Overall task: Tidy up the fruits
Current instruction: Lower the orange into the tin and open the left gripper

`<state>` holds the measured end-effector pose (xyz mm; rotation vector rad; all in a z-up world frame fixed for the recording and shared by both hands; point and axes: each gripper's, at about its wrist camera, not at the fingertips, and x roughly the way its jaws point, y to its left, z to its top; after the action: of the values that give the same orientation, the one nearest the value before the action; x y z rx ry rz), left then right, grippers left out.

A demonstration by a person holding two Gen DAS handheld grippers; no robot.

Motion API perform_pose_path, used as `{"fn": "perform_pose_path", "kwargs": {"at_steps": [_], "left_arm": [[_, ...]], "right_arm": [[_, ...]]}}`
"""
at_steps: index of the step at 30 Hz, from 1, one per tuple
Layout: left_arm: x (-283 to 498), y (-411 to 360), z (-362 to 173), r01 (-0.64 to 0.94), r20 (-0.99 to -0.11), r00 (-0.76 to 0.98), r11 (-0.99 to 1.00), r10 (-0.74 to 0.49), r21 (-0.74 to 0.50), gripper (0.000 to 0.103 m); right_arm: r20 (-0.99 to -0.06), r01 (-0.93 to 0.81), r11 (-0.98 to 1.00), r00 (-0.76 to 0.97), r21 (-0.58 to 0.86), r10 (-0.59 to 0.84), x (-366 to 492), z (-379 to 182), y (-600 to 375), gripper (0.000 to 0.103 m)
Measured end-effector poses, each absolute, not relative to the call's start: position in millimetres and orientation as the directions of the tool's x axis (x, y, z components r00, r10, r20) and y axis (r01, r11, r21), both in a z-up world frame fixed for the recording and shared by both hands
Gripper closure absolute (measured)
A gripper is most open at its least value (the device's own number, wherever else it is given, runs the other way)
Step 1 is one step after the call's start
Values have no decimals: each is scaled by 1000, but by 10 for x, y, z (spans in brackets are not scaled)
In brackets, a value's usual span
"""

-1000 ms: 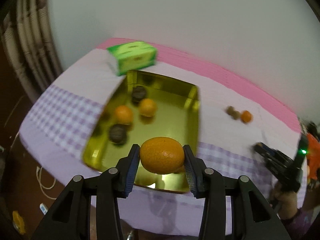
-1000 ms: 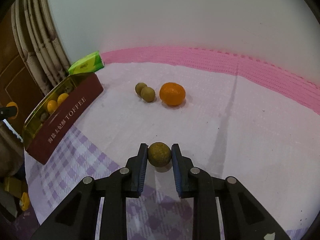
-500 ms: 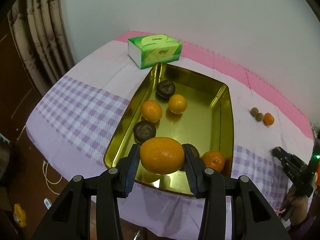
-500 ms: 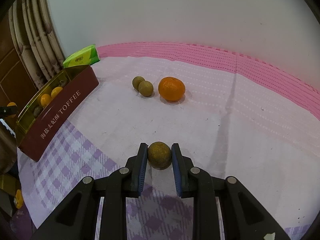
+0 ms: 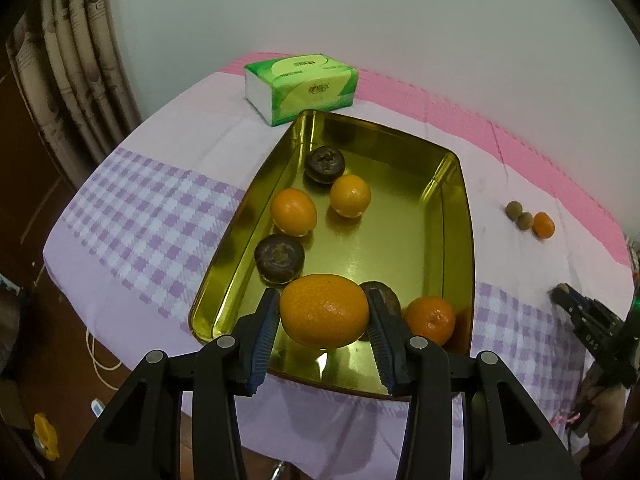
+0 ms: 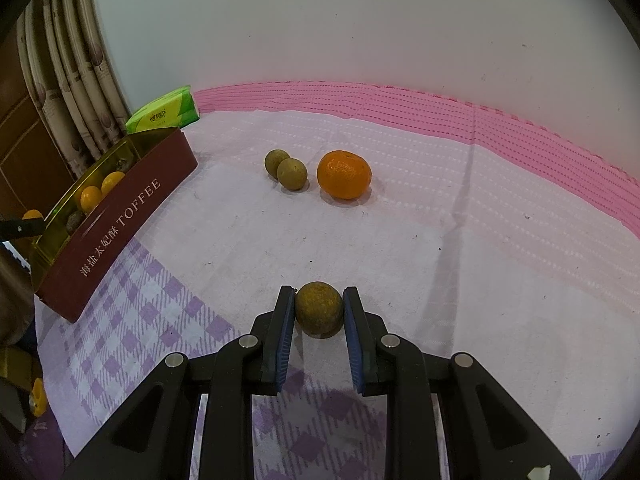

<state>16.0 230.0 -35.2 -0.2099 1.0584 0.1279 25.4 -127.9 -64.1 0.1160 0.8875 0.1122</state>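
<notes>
The left claw [image 5: 324,316] is clamped on a large orange [image 5: 324,310] and holds it above the near end of the gold tin [image 5: 456,216], which sits on the bench [image 5: 152,216] under a lilac check cloth. The tin already holds two oranges [image 5: 293,211] and two dark fruits [image 5: 325,165] along its left side, plus a small orange [image 5: 430,319] and another dark fruit [image 5: 384,300] at the near right. A tissue pack [image 5: 302,86] lies just beyond the tin's far end.

The right claw [image 6: 319,310] is clamped on a small brown fruit [image 6: 319,309], low over the cloth to the right of the tin; whether the fruit is lifted clear of the cloth I cannot tell. Farther off on the bench lie two more brown fruits [image 6: 286,168], touching each other, with an orange [image 6: 344,174] just to their right.

The step in hand looks to be putting the large orange into the tin. The next move calls for lowering it onto a bare patch of the floor, best toward the open middle or far right, and then opening the claw gently so it does not roll against its neighbours. After that the right claw must carry the brown fruit left over the tin's red wall [image 6: 116,228]. Three fruits on the bench remain to be collected.
</notes>
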Motion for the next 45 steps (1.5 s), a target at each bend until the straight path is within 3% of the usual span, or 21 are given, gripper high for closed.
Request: {"fn": "perform_pose_path", "kwargs": {"at_steps": [14,30,45], "left_arm": [[316,2348,-380,-212,-875,484,966,-28,-148,59],[608,2253,-506,-155,-864,503,982,-16,-109,58],[458,2165,-383,-181,-867,492,983,73,-20,56]], "right_arm": [[-766,-49,987,626,152,149,256,-642,-1278,81],[-766,-48,987,626,152,149,259,-649,-1283,81],[-767,-48,988,626,146,144,262,-650,-1279,81]]}}
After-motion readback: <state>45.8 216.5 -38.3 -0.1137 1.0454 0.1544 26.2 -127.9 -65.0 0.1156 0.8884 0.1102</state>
